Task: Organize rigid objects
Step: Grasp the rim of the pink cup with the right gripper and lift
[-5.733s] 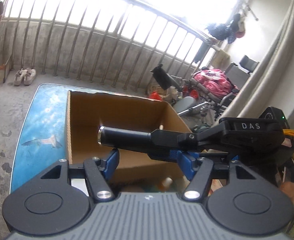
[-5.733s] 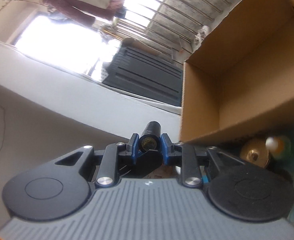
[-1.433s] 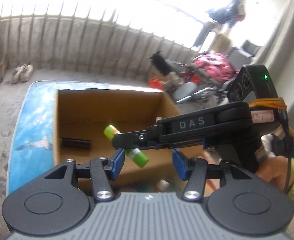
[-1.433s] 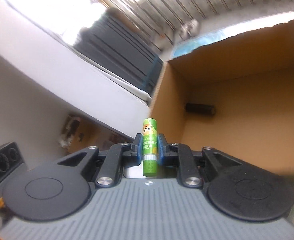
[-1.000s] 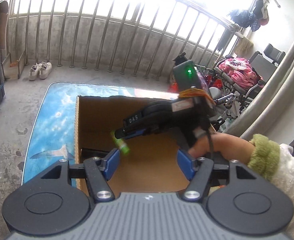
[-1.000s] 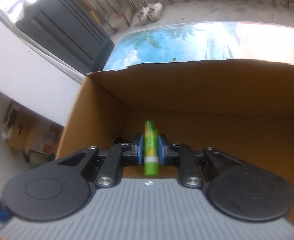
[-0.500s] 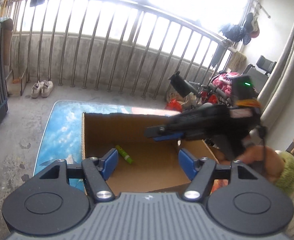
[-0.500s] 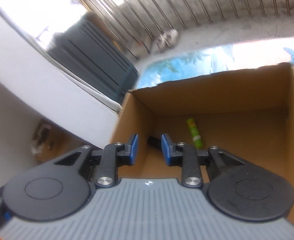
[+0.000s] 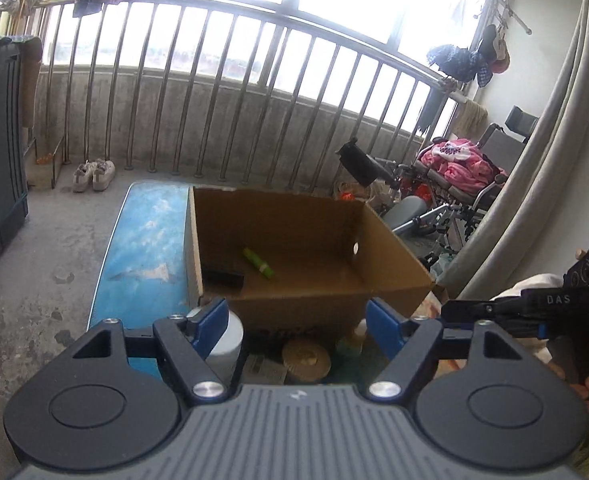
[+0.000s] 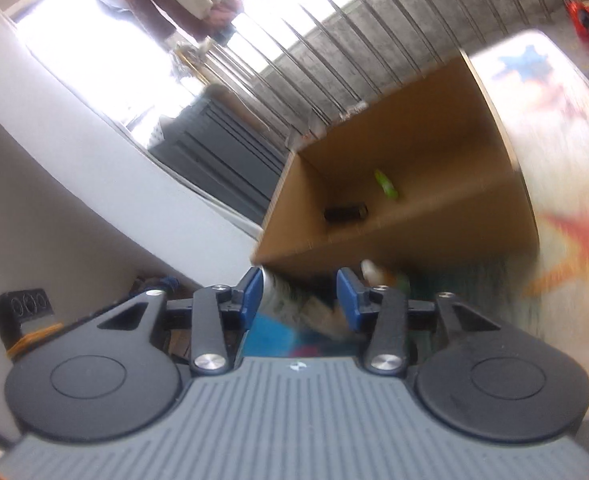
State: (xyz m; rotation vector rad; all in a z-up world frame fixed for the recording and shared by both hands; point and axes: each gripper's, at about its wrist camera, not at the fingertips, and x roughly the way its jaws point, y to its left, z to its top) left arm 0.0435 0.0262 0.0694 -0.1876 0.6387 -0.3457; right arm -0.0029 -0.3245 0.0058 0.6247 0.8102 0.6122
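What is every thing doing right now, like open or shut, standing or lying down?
cardboard box: open-topped, upright on the blue table.
green tube: lying flat inside the box.
black cylinder: lying flat inside the box, beside the left wall.
left gripper: open, nothing held; jaws just widened.
right gripper: open, nothing held; jaws just widened.
round gold lid: lying flat before the box.

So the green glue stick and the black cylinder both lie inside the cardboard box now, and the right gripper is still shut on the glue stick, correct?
Not quite. The green glue stick and the black cylinder do lie in the cardboard box, but the right gripper is not shut on the stick. The right wrist view shows its jaws apart, having just been opening, with nothing gripped between them.
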